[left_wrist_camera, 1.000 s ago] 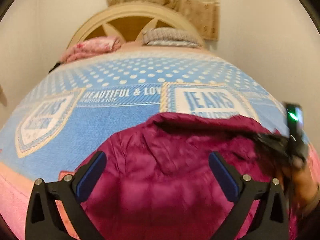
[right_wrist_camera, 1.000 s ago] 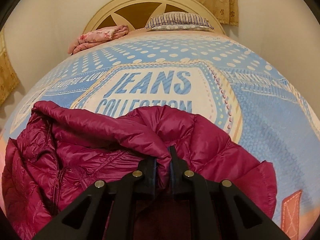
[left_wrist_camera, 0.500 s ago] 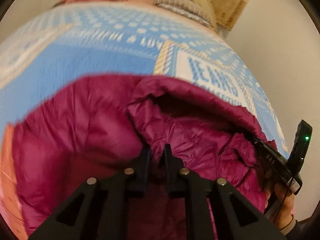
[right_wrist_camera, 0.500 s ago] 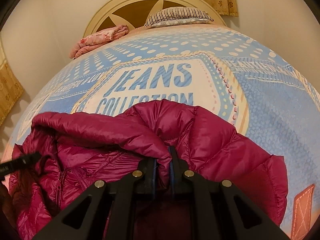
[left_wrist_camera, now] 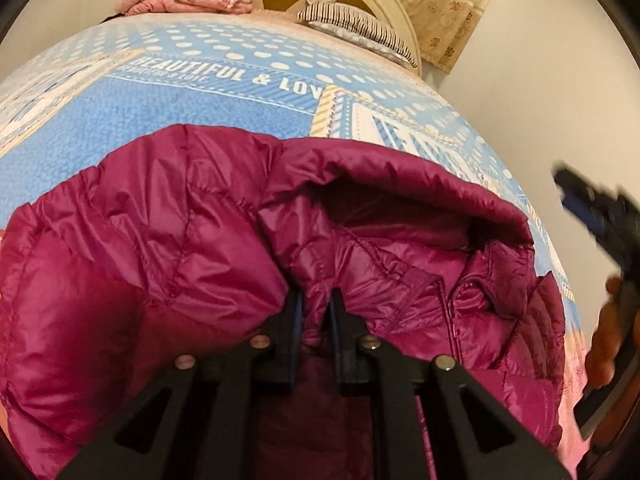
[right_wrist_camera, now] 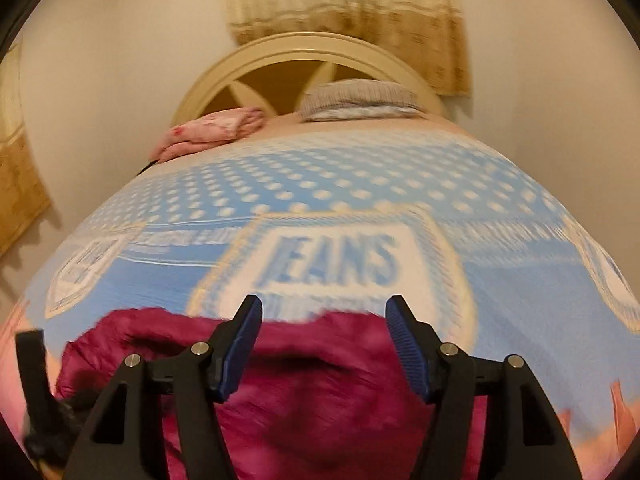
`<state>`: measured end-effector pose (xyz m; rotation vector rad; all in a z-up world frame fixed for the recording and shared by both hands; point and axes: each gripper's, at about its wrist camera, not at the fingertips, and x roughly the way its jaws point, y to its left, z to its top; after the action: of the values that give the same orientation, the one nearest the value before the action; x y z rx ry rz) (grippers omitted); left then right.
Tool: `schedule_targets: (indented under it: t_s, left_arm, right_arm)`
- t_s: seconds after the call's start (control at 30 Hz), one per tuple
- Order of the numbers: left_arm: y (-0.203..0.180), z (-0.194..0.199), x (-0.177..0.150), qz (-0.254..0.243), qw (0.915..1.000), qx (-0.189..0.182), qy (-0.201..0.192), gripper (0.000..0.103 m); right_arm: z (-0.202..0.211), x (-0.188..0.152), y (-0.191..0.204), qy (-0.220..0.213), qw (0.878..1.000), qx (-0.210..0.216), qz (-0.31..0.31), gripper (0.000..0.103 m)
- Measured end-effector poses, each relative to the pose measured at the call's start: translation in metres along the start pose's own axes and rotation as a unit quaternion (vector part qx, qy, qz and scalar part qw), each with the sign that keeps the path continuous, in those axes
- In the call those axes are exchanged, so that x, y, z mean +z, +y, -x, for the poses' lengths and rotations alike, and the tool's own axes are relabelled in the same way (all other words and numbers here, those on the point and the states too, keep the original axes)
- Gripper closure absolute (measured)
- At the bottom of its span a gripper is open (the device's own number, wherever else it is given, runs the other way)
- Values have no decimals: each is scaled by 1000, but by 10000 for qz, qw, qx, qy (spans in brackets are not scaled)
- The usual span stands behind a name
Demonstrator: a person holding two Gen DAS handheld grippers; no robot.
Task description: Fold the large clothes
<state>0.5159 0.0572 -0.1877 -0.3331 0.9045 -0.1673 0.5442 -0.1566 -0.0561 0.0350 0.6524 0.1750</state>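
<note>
Blue printed bedspread (right_wrist_camera: 500, 280) covers the bed, and the magenta down jacket (left_wrist_camera: 168, 248) lies on its near end, front side up, hood (left_wrist_camera: 400, 184) toward the headboard (right_wrist_camera: 304, 50). Folded pink blanket (right_wrist_camera: 212, 132) and striped pillow (right_wrist_camera: 356, 98) sit well apart from it, up at the headboard. My left gripper (left_wrist_camera: 316, 320) is pinched on a fold of jacket fabric near the collar, just left of the zipper line. My right gripper (right_wrist_camera: 324, 344) hangs above the jacket with fingers spread wide, nothing between them; that view is motion-blurred, so edges are vague.

Judgement: step in hand is flattening and squaring the jacket before the first fold. Left should keep tension on its pinch. Right should take the opposite shoulder or sleeve seam, one layer only. Down is slippery and puffy, so grab deep and pull slowly.
</note>
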Motion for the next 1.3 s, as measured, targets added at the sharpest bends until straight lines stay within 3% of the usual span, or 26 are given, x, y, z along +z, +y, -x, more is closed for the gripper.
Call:
schedule_targets:
  t_s: [0.07, 0.13, 0.27, 0.43, 0.6, 0.7, 0.73, 0.77, 0.8, 1.0, 1.13, 1.3]
  left_arm:
    - [0, 0, 0, -32, 10000, -9, -31, 88]
    - [1, 2, -1, -45, 10000, -33, -52, 88]
    - [-2, 10, -2, -178, 9997, -55, -178, 88]
    - [-38, 41, -8, -803, 9951, 112, -558, 88]
    - [-63, 76, 22, -914, 9897, -39, -1102, 86]
    - [-67, 81, 45, -895, 9863, 67, -1385, 75]
    - [-70, 77, 54, -891, 9859, 94, -1415, 63]
    - [-72, 70, 58, -895, 9872, 46, -1321, 48]
    - [-75, 54, 63, -922, 9902, 40, -1050, 45]
    - [-65, -13, 53, -855, 9926, 771, -377, 49]
    - [-47, -25, 43, -561, 9958, 703, -155, 49]
    - [-48, -31, 36, -649, 9947, 788, -122, 48]
  right_arm:
    - [-19, 4, 14, 285, 9995, 88, 135, 48]
    - [-46, -5, 21, 779, 9967, 38, 226, 67]
    - [-61, -36, 8, 1150, 9930, -82, 253, 69]
    - [-59, -53, -4, 1106, 9936, 10, 224, 69]
    - [-64, -61, -5, 1119, 9936, 43, 157, 69]
    - [-64, -68, -7, 1031, 9945, 112, 109, 69]
    - [-63, -69, -8, 1003, 9948, 137, 91, 69]
    - [-63, -70, -9, 982, 9950, 169, 64, 69]
    - [-63, -70, -11, 973, 9950, 212, 13, 69]
    - [-63, -72, -14, 918, 9952, 331, -104, 69]
    - [-64, -72, -10, 904, 9955, 269, -20, 69]
    - [-64, -73, -11, 921, 9954, 250, 2, 69]
